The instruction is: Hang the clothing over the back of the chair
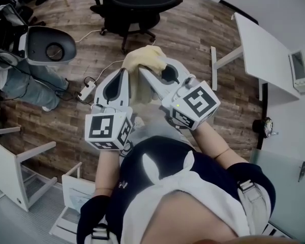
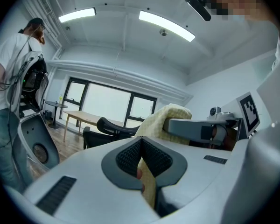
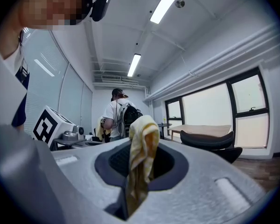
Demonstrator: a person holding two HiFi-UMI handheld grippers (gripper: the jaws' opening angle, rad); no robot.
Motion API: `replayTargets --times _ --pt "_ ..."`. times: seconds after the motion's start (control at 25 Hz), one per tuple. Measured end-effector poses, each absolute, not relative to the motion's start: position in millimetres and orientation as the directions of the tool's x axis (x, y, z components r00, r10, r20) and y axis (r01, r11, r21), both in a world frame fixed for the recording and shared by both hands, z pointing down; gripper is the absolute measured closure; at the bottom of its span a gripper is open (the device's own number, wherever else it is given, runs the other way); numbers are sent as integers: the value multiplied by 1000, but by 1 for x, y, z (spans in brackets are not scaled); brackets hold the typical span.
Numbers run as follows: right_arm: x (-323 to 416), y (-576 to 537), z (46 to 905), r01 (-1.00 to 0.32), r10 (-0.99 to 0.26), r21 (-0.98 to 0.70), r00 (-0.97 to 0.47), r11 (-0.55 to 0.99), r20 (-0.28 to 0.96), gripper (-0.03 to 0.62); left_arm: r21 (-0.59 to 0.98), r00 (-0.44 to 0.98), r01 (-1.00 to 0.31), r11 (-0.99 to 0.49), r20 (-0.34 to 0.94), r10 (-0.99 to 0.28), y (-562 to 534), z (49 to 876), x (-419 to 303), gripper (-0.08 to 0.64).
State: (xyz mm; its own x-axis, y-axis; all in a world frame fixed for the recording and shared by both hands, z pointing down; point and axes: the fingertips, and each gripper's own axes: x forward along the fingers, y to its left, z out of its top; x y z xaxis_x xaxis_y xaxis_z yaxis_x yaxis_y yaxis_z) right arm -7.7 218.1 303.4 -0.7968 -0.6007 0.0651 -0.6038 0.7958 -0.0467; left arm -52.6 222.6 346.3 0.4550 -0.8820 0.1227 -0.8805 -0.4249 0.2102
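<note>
Currently, both tools grip the pale yellow clothing (image 1: pixel 145 60), which is bunched in the air between them above the wooden floor (image 1: pixel 193 39). The left gripper (image 1: pixel 125 74) has its jaws closed on one fold of the fabric. The right gripper (image 1: pixel 142 72) is clamped on another fold (a strip of cloth stands up out of its pads in the right gripper view). The black chair (image 1: pixel 132 6) stands ahead of both grippers, apart from the clothing. A person (image 3: pixel 115 113) stands in the background.
</note>
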Motion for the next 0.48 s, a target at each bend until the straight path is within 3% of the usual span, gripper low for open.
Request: replayTargets --times 0.48 --pt "-22 186 297 -587 -583 -35 -809 809 73 537 219 476 -868 -445 116 -872 195 345 -55 554"
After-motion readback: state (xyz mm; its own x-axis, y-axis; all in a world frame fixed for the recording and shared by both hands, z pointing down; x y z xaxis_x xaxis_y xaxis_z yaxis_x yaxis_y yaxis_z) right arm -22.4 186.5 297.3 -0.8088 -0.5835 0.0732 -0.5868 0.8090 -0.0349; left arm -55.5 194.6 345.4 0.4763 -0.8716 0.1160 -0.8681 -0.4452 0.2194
